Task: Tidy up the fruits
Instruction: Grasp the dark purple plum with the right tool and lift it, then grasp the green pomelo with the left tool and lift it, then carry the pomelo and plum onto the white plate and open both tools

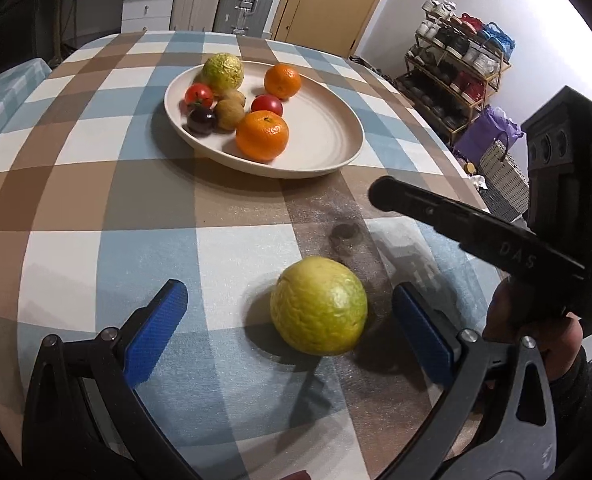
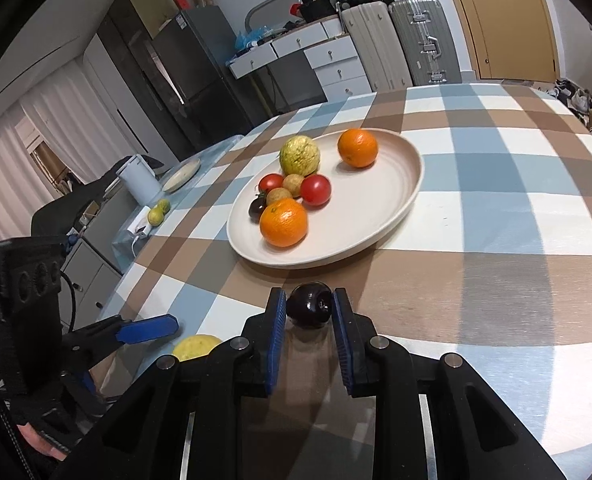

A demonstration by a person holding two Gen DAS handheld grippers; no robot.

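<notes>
A yellow-green guava [image 1: 319, 306] lies on the checked tablecloth between the blue pads of my left gripper [image 1: 285, 294], which stands open around it without touching. My right gripper [image 2: 309, 308] is shut on a small dark purple fruit [image 2: 309, 305], held just in front of the cream plate [image 2: 400, 196]. On the plate lie two oranges [image 2: 283, 222], a second guava [image 2: 299, 156], red tomatoes [image 2: 315, 189], small brown fruits and a dark one. In the left wrist view the right gripper's black finger [image 1: 456, 220] crosses at the right. The guava's top [image 2: 195, 346] shows in the right wrist view beside the left gripper's blue pad [image 2: 147, 330].
The plate [image 1: 336, 136] sits mid-table. At the table's far left stand a white kettle [image 2: 135, 178], a small plate [image 2: 181, 176] and two green fruits [image 2: 157, 212]. Suitcases [image 2: 420, 44], drawers and a shoe rack [image 1: 456, 72] line the room beyond the table edges.
</notes>
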